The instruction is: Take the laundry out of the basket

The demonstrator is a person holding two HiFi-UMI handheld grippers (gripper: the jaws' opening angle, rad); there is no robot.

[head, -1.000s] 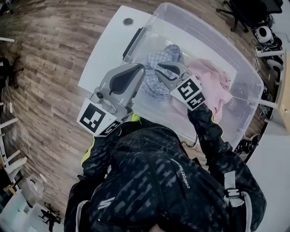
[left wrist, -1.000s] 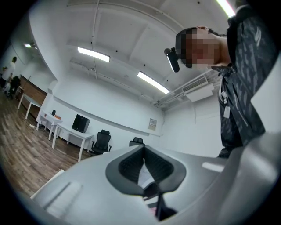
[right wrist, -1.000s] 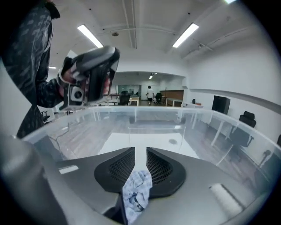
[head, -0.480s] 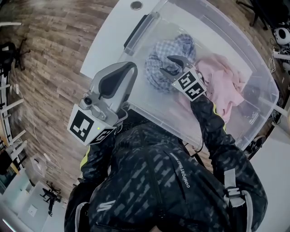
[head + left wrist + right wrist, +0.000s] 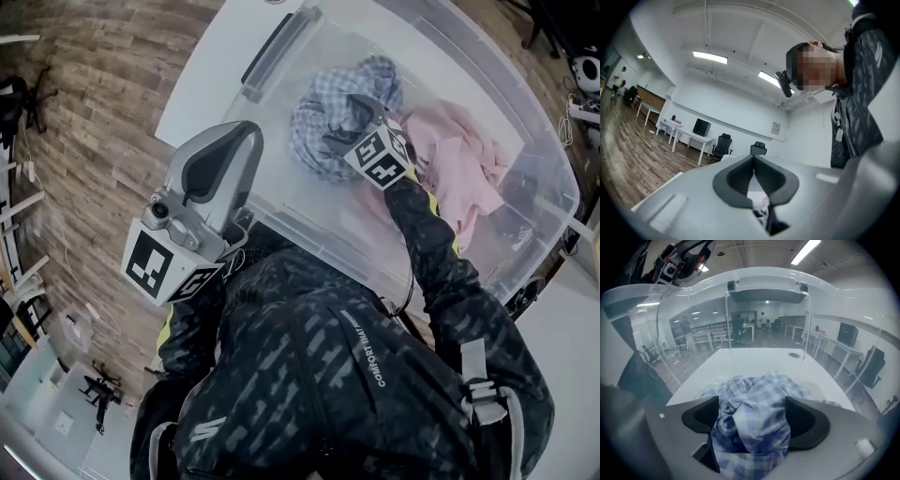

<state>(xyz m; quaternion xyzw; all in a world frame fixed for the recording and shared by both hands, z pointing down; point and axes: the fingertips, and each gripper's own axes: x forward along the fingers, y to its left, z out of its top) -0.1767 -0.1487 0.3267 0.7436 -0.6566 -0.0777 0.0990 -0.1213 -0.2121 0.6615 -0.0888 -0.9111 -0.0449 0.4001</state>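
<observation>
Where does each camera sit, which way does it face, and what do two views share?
Head view: on the person's head, steeply down onto the clear bin; jacket, left gripper, right gripper show.
Left gripper view: on that gripper, level toward office desks; shut jaws, person's torso.
Right gripper view: down into the bin; jaws, just opening, flank the checked shirt, shared with head view.

You were standing in an open-plan office: white desks lined the far wall, one carrying a dark monitor, black swivel chairs sat beside them, long strip lights ran across the white ceiling, and wood-plank floor stretched between.
</observation>
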